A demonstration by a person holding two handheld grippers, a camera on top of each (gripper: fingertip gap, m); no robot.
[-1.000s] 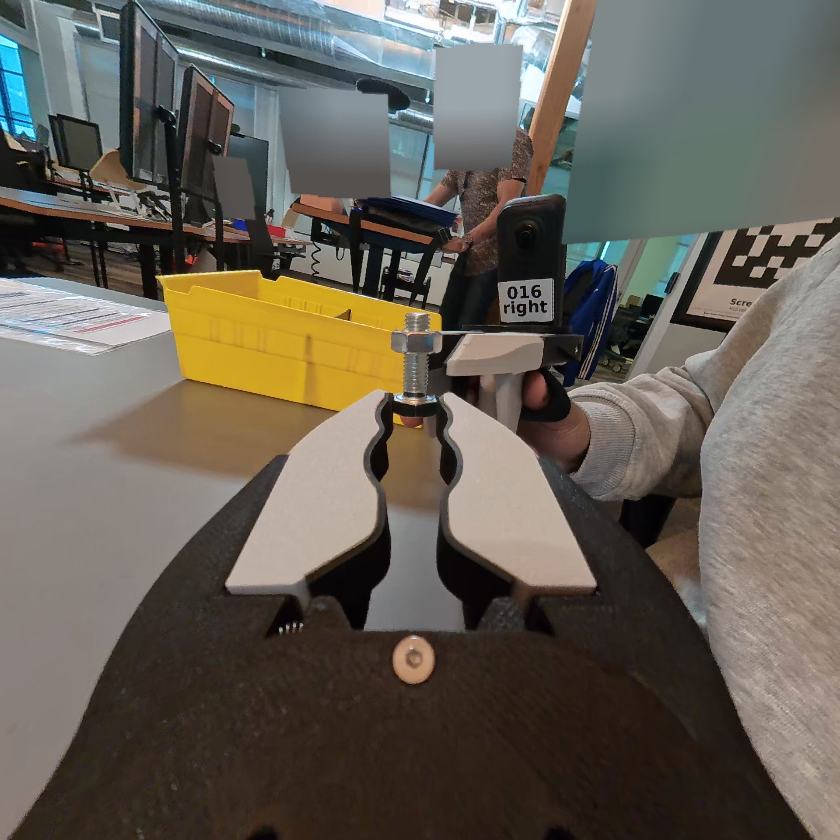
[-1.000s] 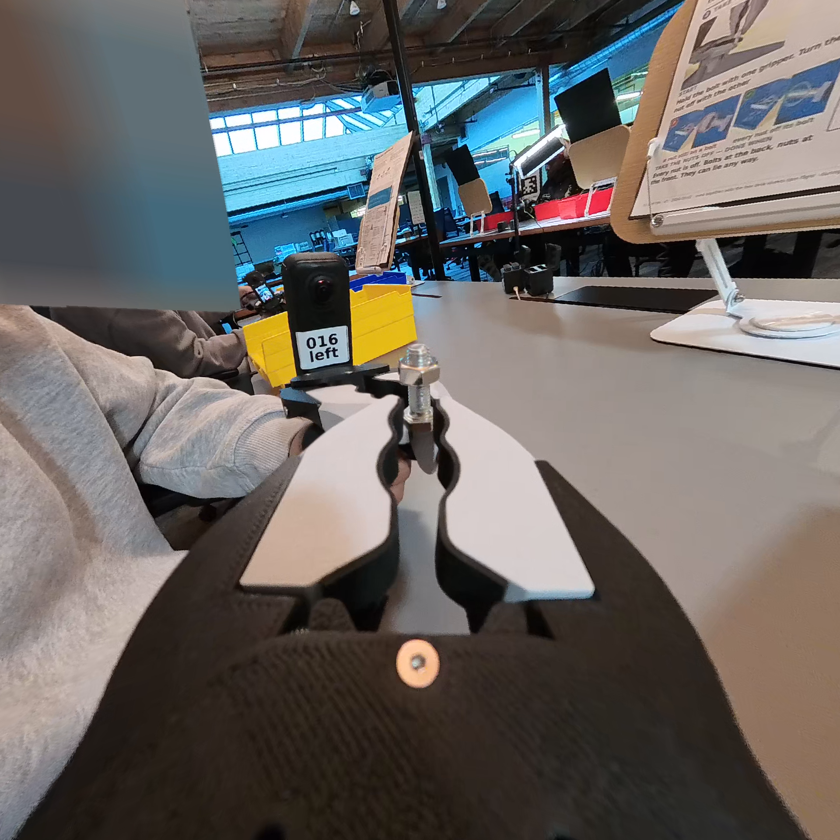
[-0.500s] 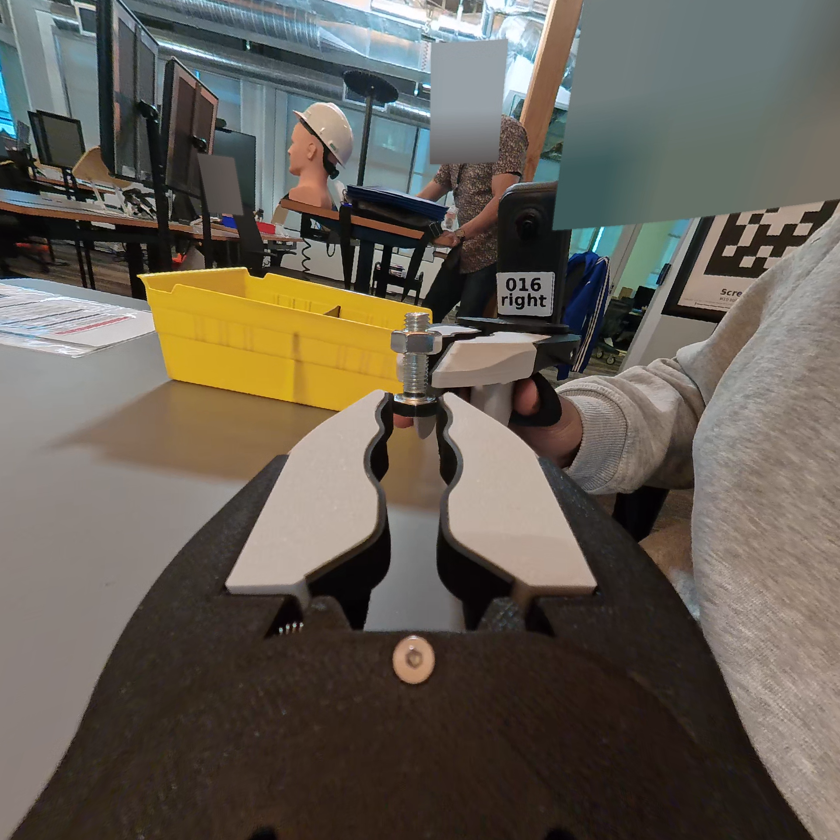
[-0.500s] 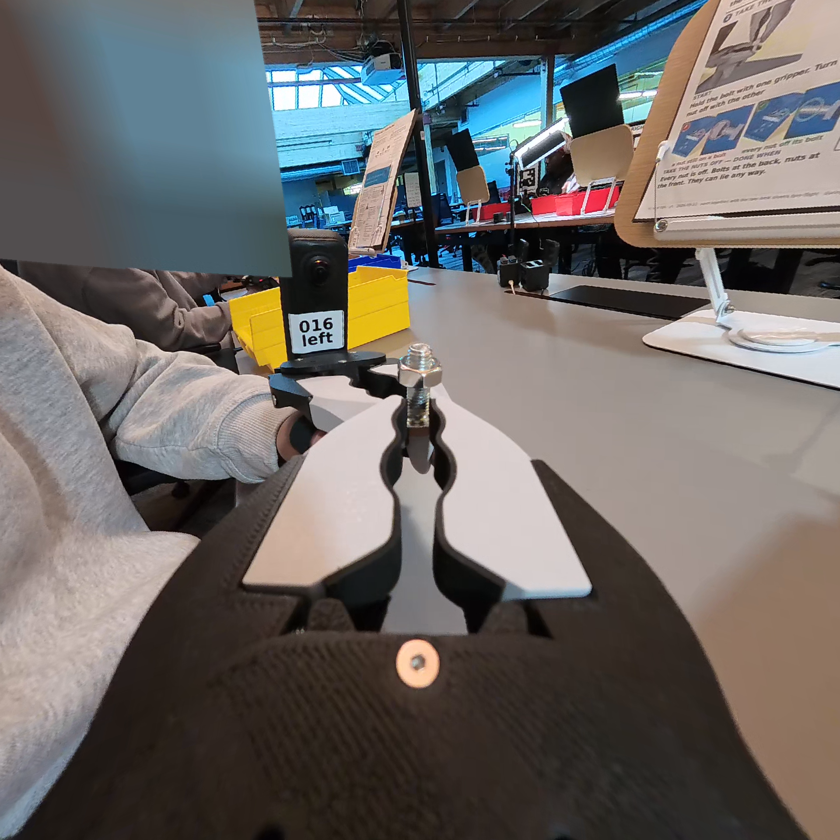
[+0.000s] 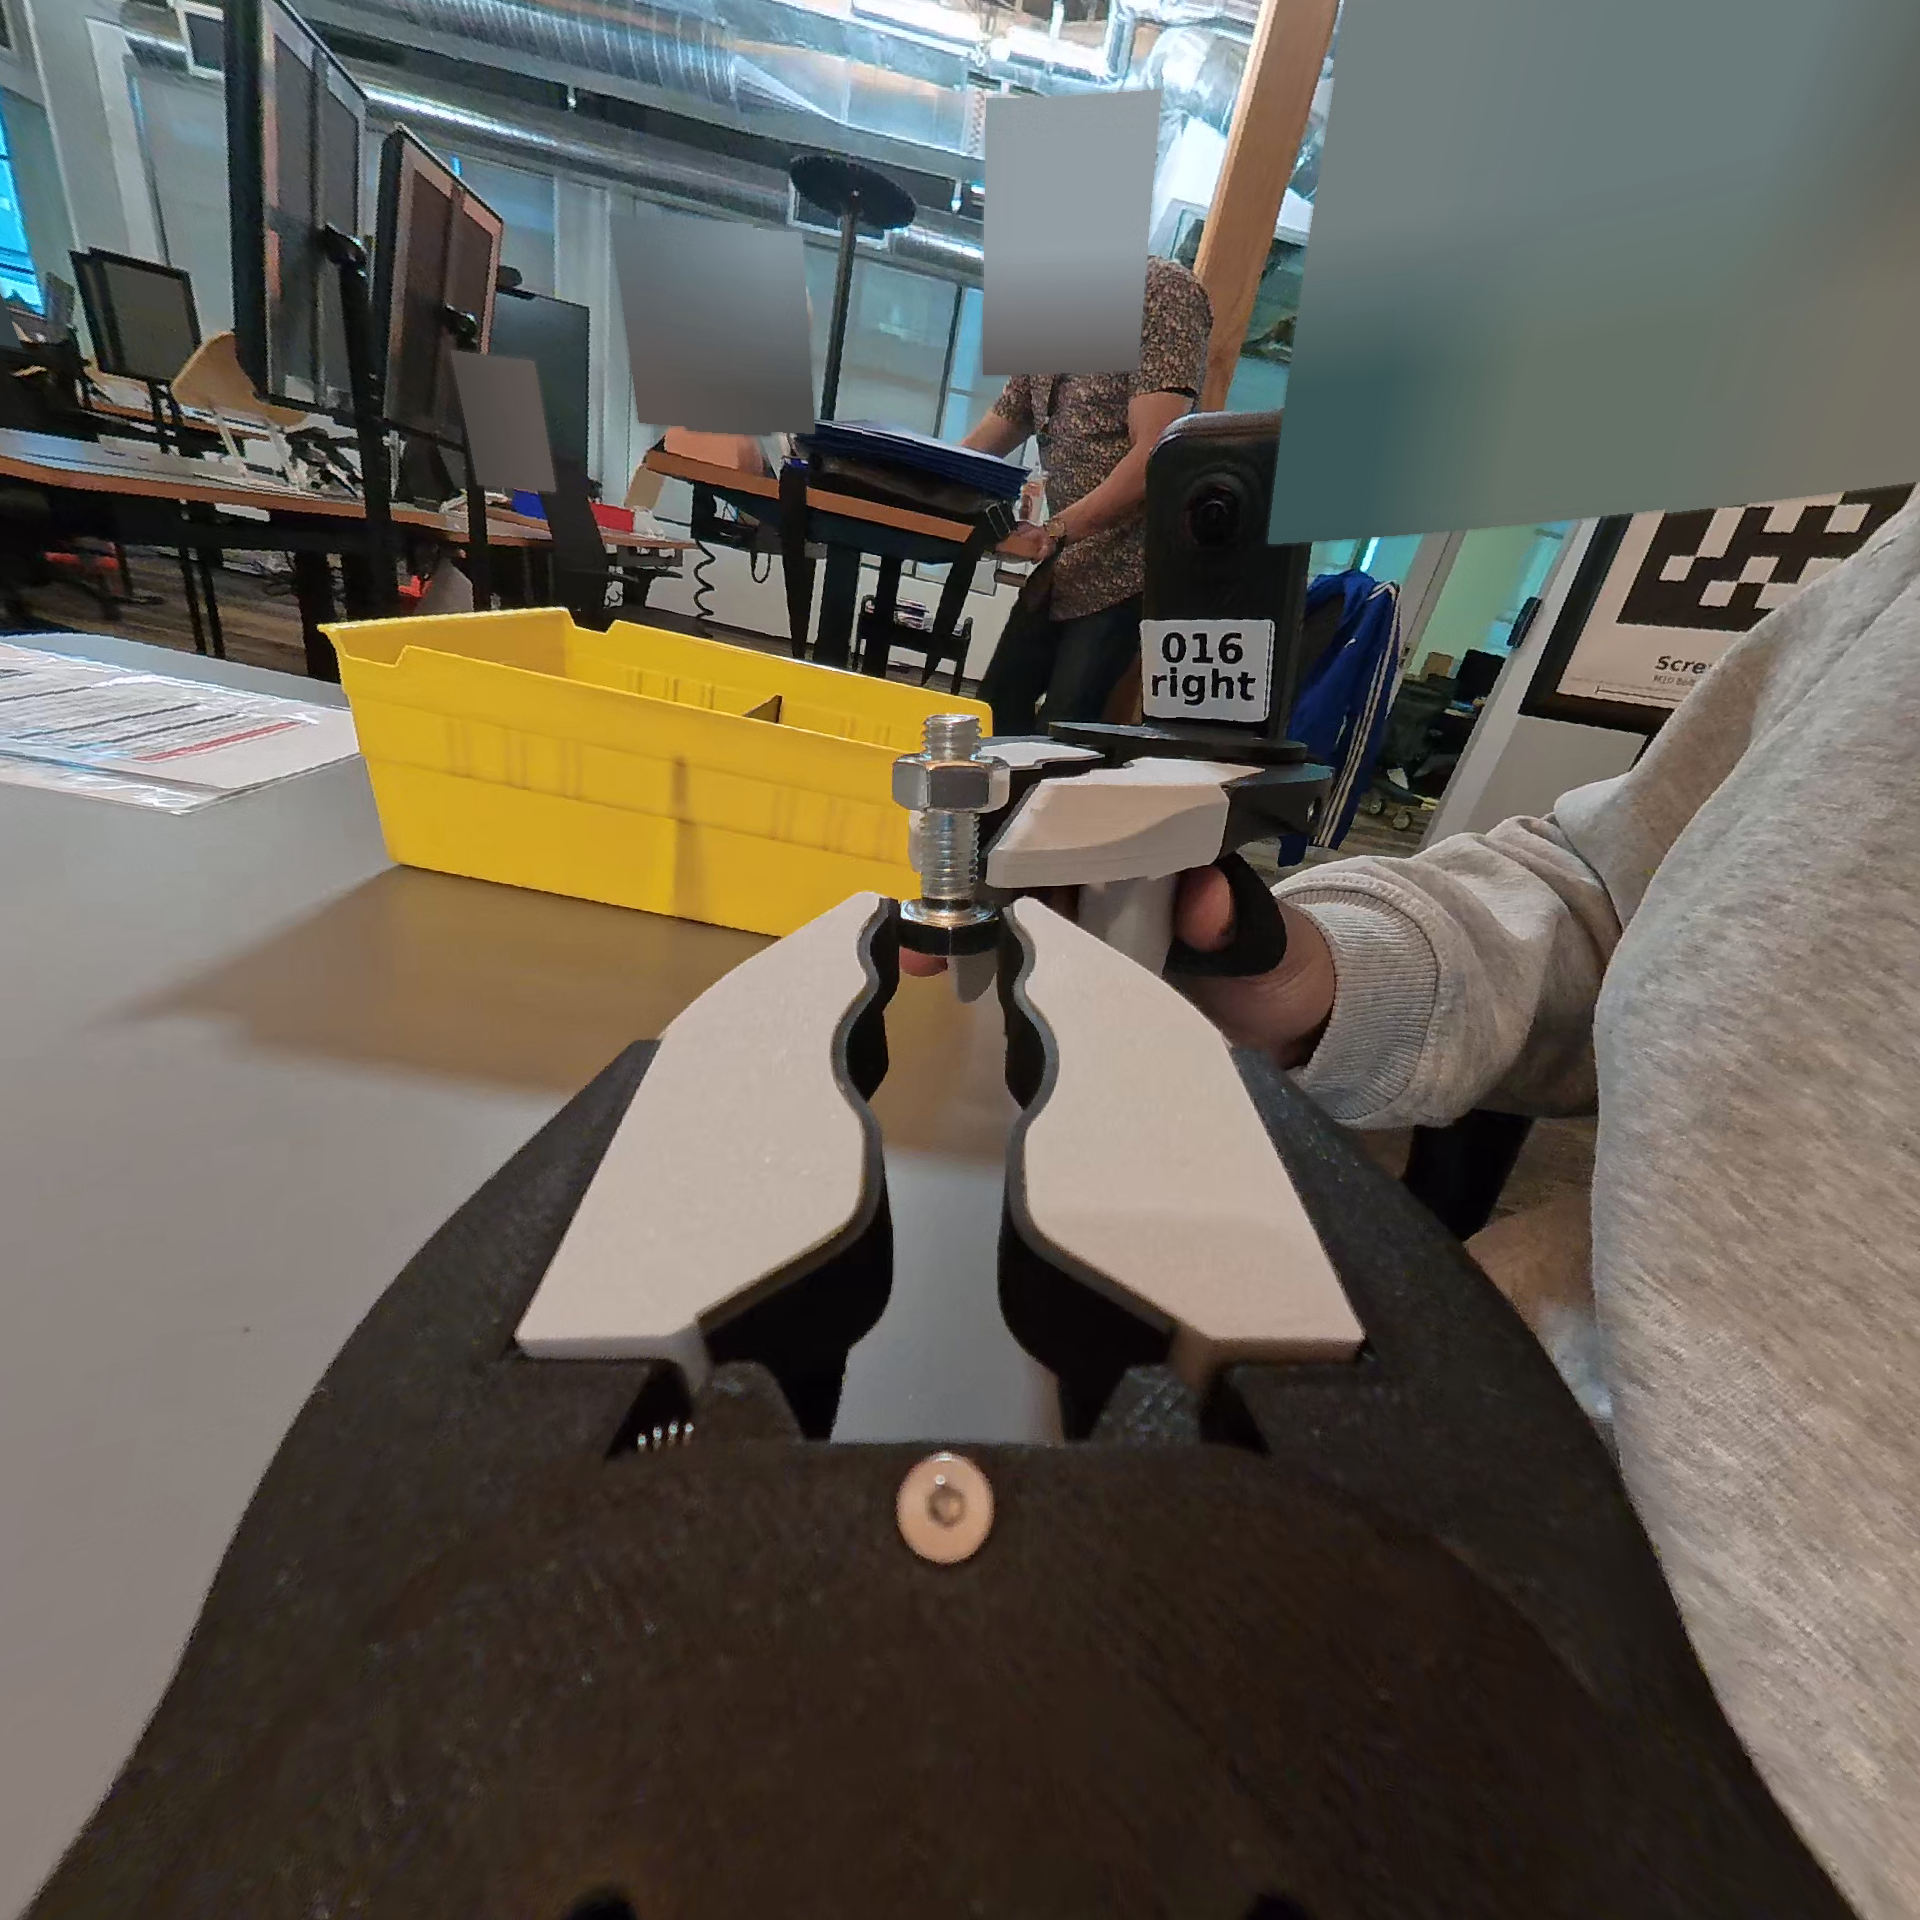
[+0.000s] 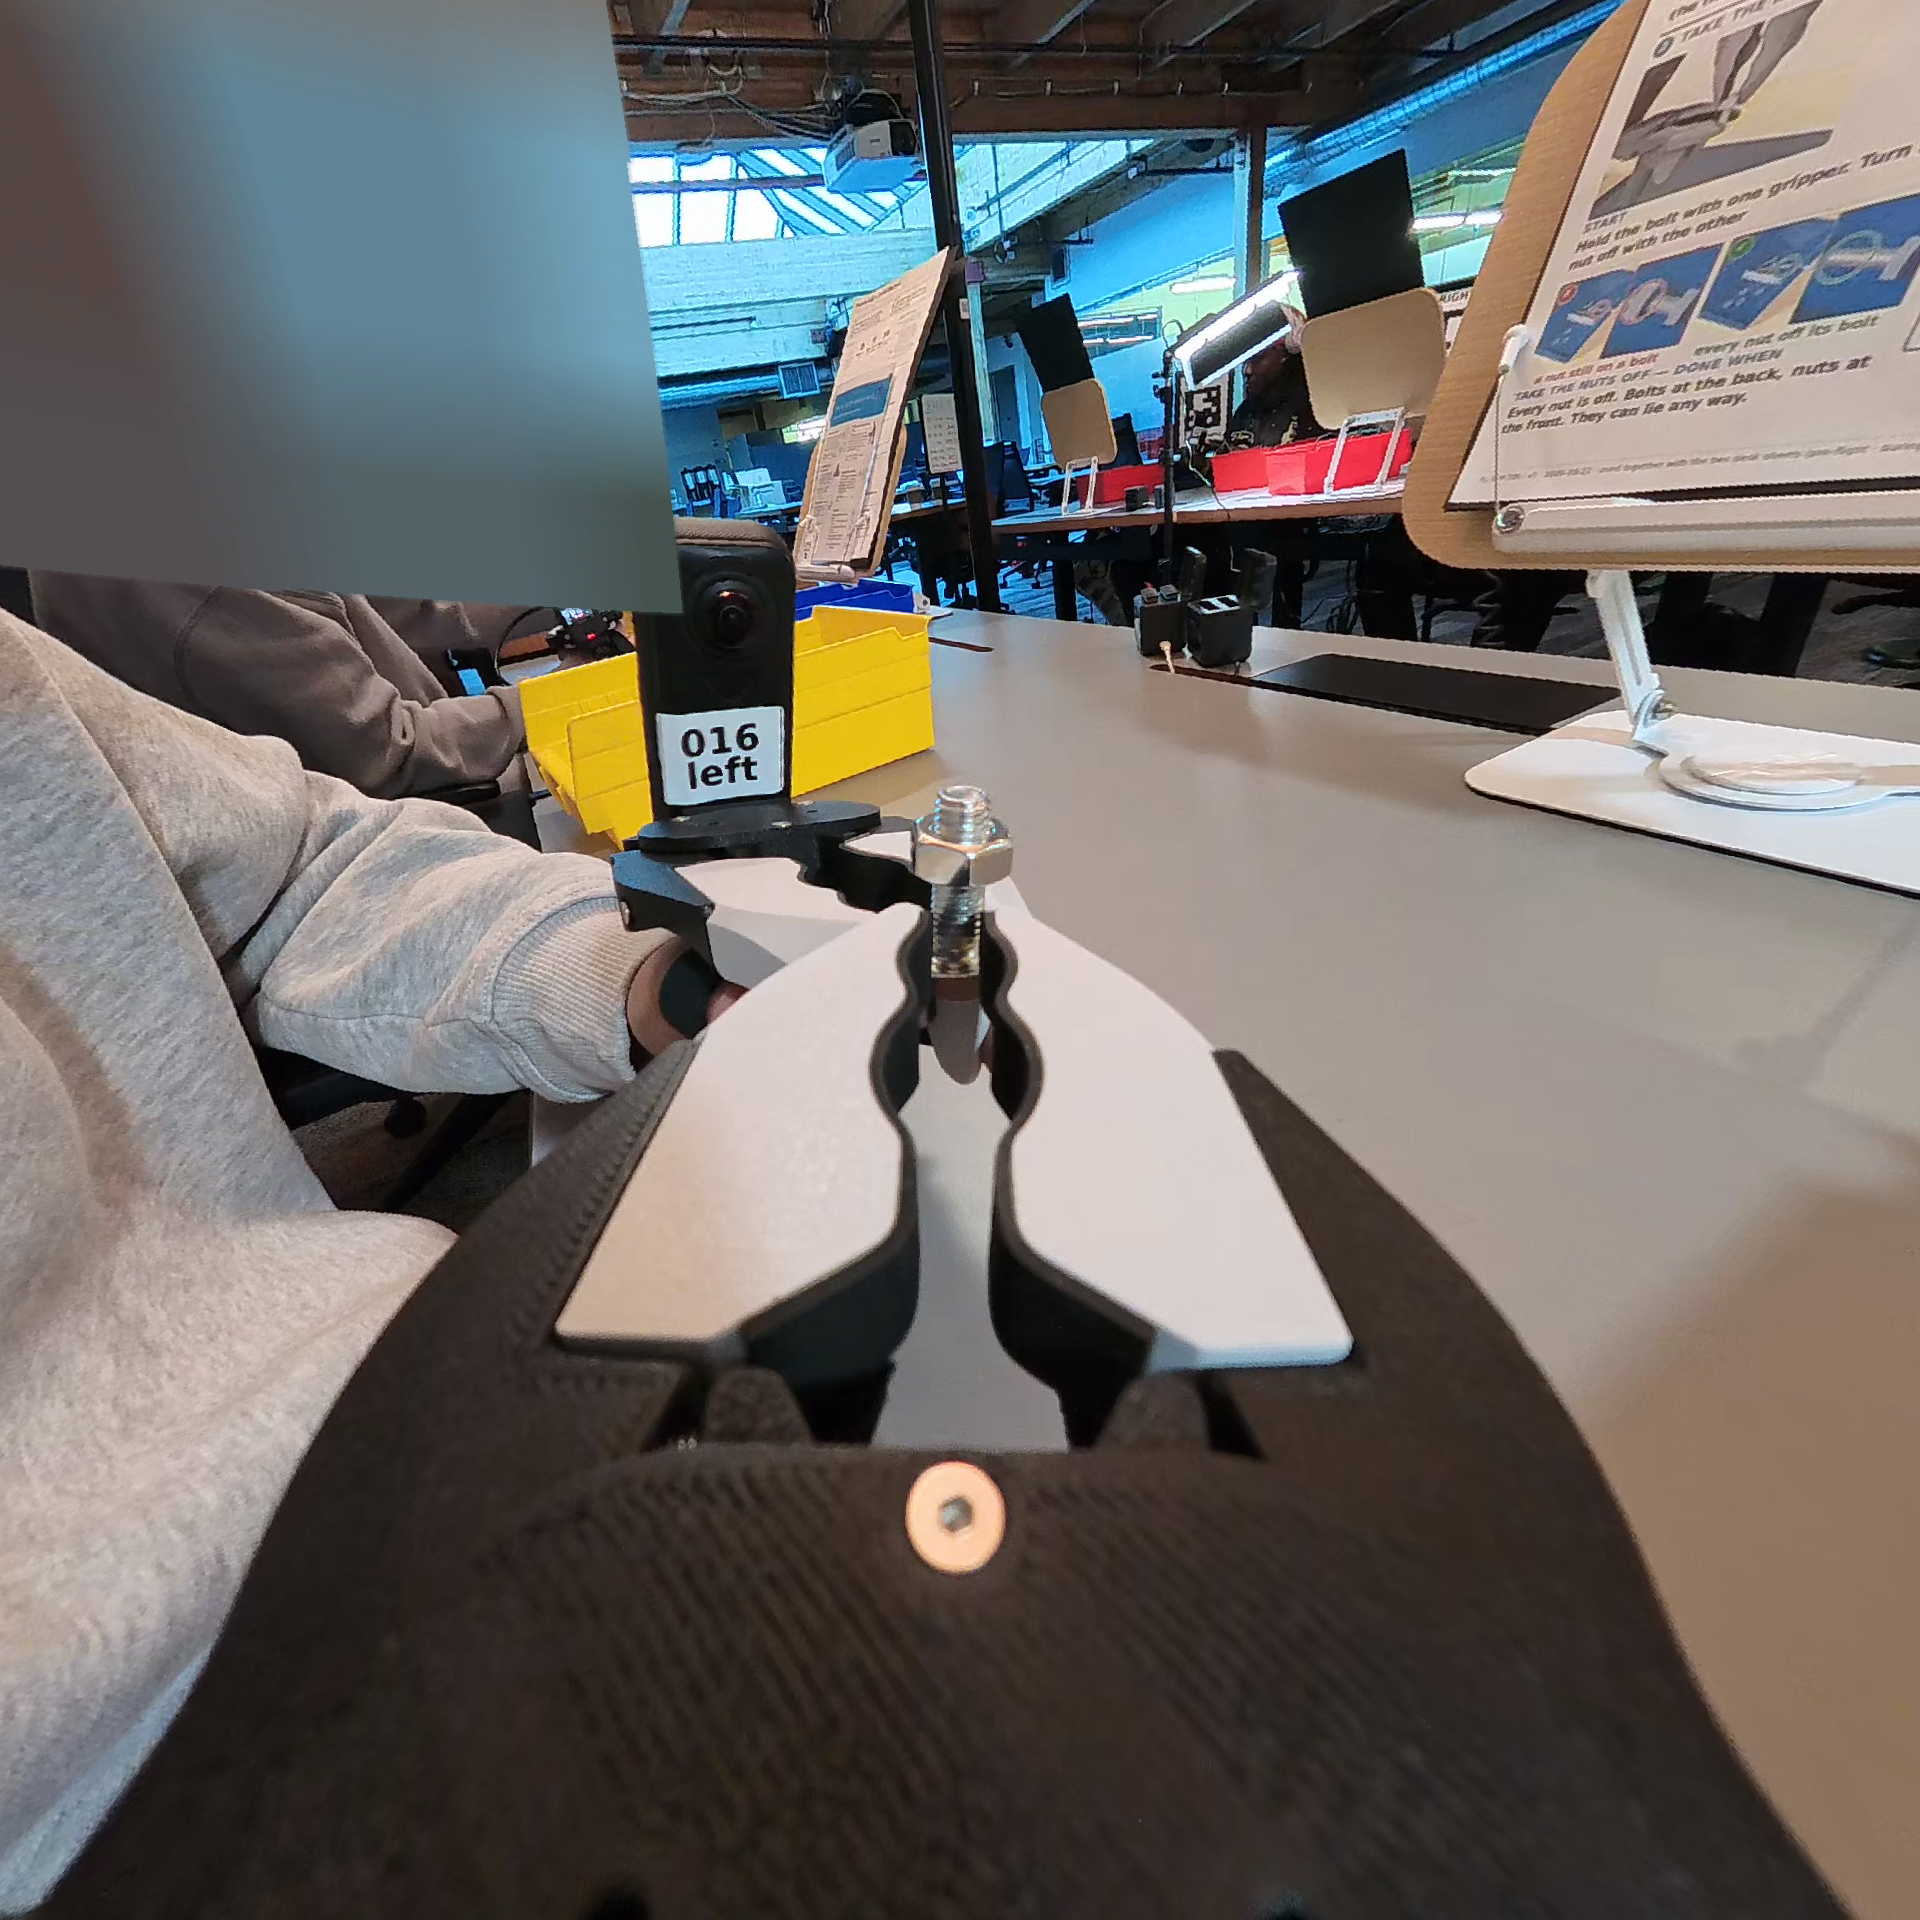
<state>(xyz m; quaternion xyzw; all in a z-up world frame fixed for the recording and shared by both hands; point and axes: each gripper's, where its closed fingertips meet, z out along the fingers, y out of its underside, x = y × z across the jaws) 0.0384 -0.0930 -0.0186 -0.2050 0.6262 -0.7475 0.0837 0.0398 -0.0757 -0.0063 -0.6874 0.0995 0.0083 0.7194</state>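
A silver bolt (image 5: 945, 862) stands upright with a hex nut (image 5: 948, 784) near its top. My left gripper (image 5: 945, 920) is shut on the bolt's head end, above the grey table (image 5: 260, 1039). My right gripper (image 5: 1013, 831) reaches in from the right, level with the shank just under the nut. In the right wrist view my right gripper (image 6: 956, 940) is shut around the bolt's shank (image 6: 954, 914), with the nut (image 6: 961, 847) just above its fingers. The left gripper (image 6: 831, 883) shows behind the bolt. The bolt's head is hidden.
A yellow bin (image 5: 623, 769) stands on the table behind the bolt and also shows in the right wrist view (image 6: 862, 686). A printed sheet (image 5: 135, 727) lies far left. A white stand (image 6: 1704, 769) with an instruction board is at the right. Grey sleeves (image 5: 1558, 935) flank both grippers. The tips of both grippers are at nearly the same place.
Both grippers keep their hold on the bolt. The pair has swayed slightly, so the background shifts. The nut sits at the same height on the thread.
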